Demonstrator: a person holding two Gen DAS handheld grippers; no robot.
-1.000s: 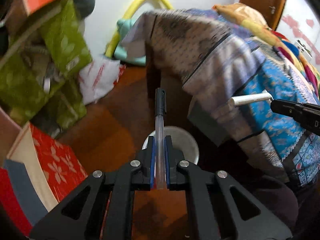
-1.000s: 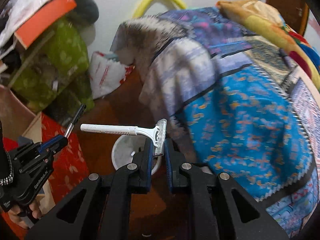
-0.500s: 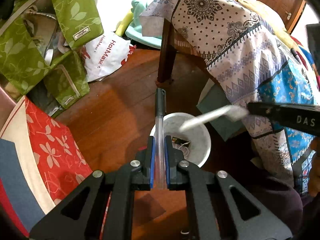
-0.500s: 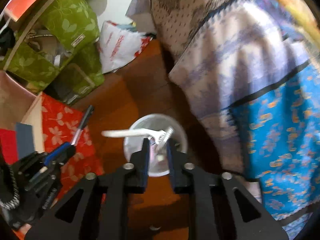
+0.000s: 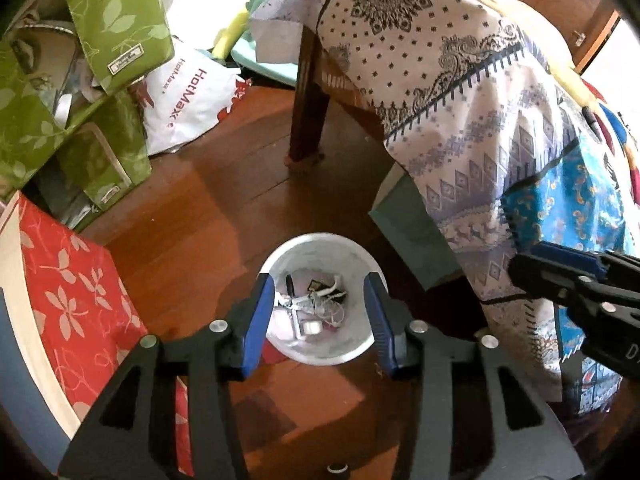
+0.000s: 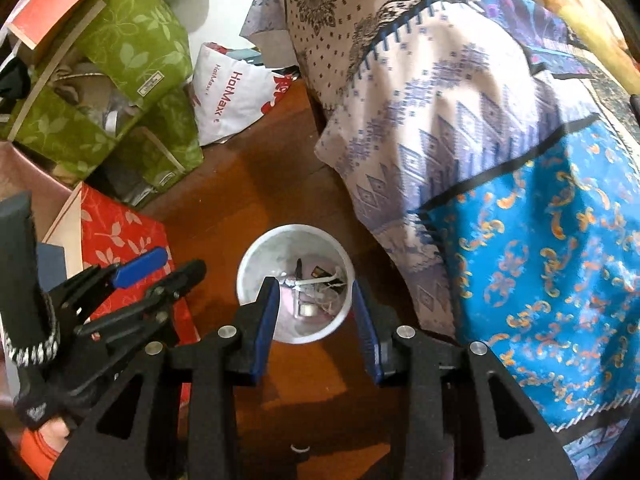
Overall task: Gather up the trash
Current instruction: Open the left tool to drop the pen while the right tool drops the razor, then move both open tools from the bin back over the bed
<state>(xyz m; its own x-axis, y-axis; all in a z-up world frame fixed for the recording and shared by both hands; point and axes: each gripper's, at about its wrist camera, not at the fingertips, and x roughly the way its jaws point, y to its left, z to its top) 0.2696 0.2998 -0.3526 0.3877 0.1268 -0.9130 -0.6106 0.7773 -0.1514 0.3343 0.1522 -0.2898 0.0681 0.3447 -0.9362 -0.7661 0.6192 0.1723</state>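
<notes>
Hovering over the white bin (image 5: pixel 320 300) on the wooden floor (image 5: pixel 224 208), both grippers point steeply down so that anything let go would fall straight in. The bin stands just beside the cloth-draped table (image 5: pixel 420 80), near its dark leg (image 5: pixel 308 120), which puts it within easy reach of someone clearing that tabletop. In the bin lie the collected bits: a dark pen (image 5: pixel 290 286), a tangle of white pieces (image 5: pixel 320 304) and a small pale block, too jumbled to name each one.

The left gripper (image 5: pixel 320 320) sits directly above the bin, its blue-padded jaws opening, partly apart, with nothing between them; only the bin's mouth shows through the gap. The right gripper (image 6: pixel 314 316) is likewise above the bin, its jaws also opening to a moderate gap and holding nothing. In the right wrist view the left gripper appears just to the left of the bin, over a red flowered box (image 6: pixel 116 236).

Judging by the empty jaws and the filled bin, this drop looks finished.
</notes>
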